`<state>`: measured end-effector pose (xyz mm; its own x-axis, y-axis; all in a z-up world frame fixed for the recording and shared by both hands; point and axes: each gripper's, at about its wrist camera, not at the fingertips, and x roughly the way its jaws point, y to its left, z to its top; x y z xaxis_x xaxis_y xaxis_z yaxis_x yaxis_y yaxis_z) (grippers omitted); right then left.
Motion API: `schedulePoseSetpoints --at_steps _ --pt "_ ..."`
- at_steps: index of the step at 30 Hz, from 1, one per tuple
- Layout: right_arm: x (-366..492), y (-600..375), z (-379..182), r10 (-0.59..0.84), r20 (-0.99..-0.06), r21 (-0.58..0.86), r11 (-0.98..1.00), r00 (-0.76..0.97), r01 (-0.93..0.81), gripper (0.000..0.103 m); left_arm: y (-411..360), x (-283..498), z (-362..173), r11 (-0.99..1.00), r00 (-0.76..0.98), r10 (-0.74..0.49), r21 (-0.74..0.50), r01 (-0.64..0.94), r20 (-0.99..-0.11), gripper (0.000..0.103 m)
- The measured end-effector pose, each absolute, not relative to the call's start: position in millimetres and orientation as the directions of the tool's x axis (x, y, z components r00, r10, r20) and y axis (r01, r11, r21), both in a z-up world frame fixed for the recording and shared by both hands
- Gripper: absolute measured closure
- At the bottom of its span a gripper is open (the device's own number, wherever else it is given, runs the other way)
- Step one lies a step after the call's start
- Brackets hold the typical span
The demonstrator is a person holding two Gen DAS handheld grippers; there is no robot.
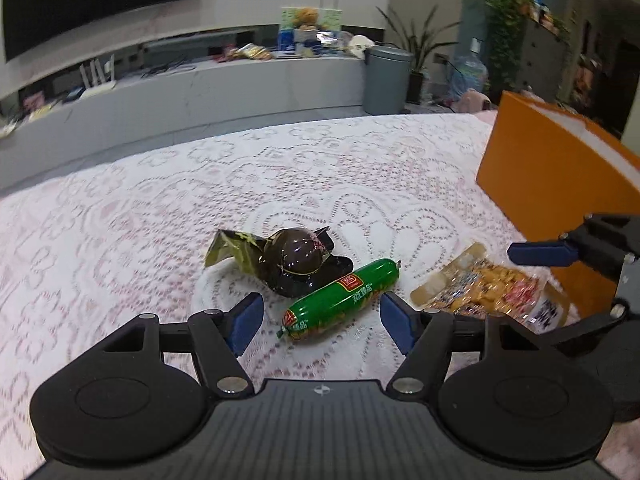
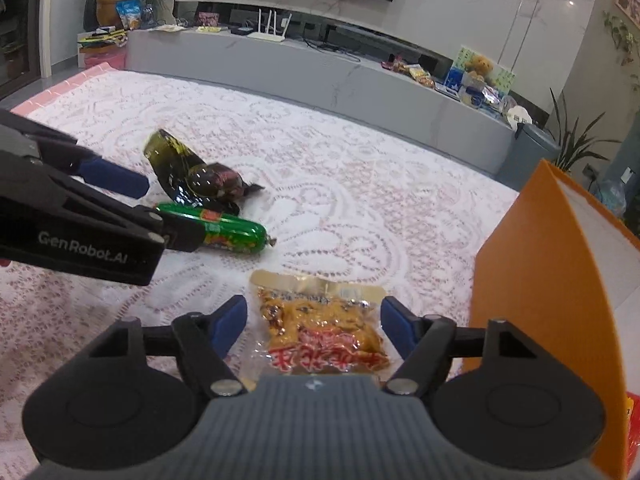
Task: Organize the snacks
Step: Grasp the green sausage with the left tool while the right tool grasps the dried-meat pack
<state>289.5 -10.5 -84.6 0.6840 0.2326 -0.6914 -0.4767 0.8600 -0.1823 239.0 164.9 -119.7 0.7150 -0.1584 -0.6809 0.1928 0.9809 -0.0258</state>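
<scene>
Left view: the left tongs [image 1: 322, 322] stand apart around the green sausage [image 1: 341, 300] on the lace counter [image 1: 120, 220]. It looks smooth and slippery; grab its middle.

Right view: the right tongs [image 2: 313, 326] stand apart around the soft, crinkly snack bag [image 2: 322, 330]; pinch its sides.

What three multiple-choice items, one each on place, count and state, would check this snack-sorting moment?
1. The orange box stands where, seen from the right wrist?
A right of the snacks
B left of them
C on them

2. How many snacks lie on the lace cloth?
A one
B three
C five

3. The left claw is:
A open around the green sausage
B shut on it
C holding a cup

A: the box fills the right edge.
B: sausage, dark packet, tofu packet.
A: pads stand clear of it.
</scene>
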Motion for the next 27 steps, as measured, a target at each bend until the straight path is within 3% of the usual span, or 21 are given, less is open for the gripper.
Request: schedulePoseSetpoints --at_steps 6,11,17,27 --pt "292 -11 -87 0.234 -0.694 -0.167 0.868 0.681 -0.468 0.036 169 243 -134 0.975 0.698 -0.197 -0.067 0.210 -0.689 0.030" --pt "294 -14 -87 0.242 -0.701 -0.152 0.869 0.671 -0.471 0.037 167 235 -127 0.962 0.662 -0.241 -0.085 0.260 -0.710 0.044" --pt "294 -19 -85 0.239 -0.713 -0.135 0.876 0.659 -0.464 0.037 159 223 -115 0.932 0.633 -0.314 -0.102 0.348 -0.708 0.046" --pt "296 -20 -87 0.183 -0.737 -0.168 0.883 0.650 -0.439 0.036 135 245 -123 0.946 0.643 -0.254 -0.047 0.321 -0.722 0.047"
